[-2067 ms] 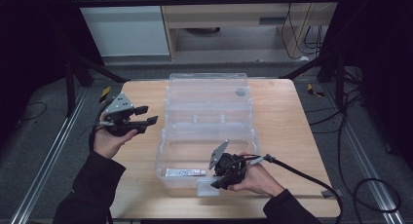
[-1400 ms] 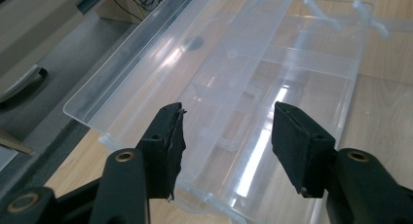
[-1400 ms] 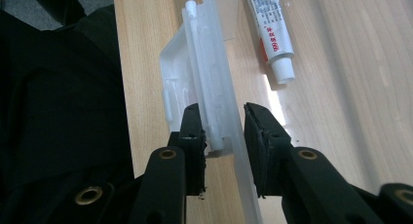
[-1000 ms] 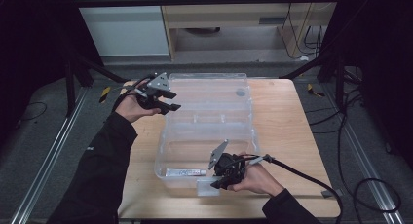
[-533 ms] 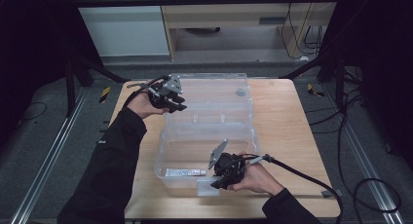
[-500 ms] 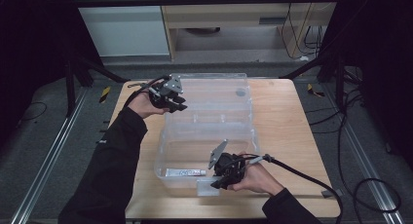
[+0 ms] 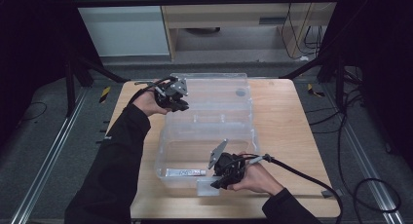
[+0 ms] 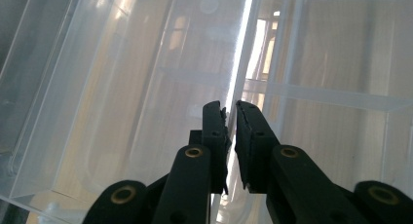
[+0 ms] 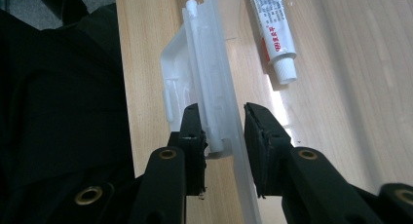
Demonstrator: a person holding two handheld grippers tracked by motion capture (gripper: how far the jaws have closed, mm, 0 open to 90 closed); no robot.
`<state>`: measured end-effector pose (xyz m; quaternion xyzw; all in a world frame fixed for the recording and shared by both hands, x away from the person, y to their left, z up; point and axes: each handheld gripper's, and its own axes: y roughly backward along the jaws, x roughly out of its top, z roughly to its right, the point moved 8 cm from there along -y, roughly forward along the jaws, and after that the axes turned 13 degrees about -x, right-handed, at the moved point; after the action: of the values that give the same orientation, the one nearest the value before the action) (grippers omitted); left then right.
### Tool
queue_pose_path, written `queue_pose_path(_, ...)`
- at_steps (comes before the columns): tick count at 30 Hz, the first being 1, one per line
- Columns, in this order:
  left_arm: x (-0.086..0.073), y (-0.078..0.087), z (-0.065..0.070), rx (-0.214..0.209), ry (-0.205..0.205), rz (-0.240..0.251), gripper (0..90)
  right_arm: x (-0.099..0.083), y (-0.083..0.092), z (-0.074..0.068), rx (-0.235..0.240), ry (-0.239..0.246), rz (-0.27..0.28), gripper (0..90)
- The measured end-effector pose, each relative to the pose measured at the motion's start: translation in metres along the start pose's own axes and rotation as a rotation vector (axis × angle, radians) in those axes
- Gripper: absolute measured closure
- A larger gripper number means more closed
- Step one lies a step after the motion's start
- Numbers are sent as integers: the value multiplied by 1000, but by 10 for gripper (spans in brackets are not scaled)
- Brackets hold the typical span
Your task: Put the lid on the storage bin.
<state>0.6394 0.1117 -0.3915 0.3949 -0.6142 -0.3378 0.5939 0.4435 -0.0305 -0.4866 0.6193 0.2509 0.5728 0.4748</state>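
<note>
Gripping a clear plastic storage box (image 7: pixel 209 136) at two edges on the wooden table (image 7: pixel 287 126).
Left gripper (image 8: pixel 231 109) pinches the raised lid's (image 7: pixel 214 90) thin edge, jaws nearly together; right gripper (image 9: pixel 221 121) straddles the front latch (image 9: pixel 204 87), jaws apart. A white tube (image 9: pixel 272 34) lies inside the box.

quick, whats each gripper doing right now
Left gripper: shut on the edge of the clear box's open lid.
Right gripper: jaws astride the front wall and latch of the clear box, not fully closed.
</note>
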Motion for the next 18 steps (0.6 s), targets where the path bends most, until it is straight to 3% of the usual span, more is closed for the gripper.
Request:
queue_pose_path(7,3,-2,1,-9,-44,-67,873,0,0,0,-8,-2,2,705)
queue_pose_path(18,11,2,6,-27,-62,-114,895,1,-1,0,-14,-4,13,718)
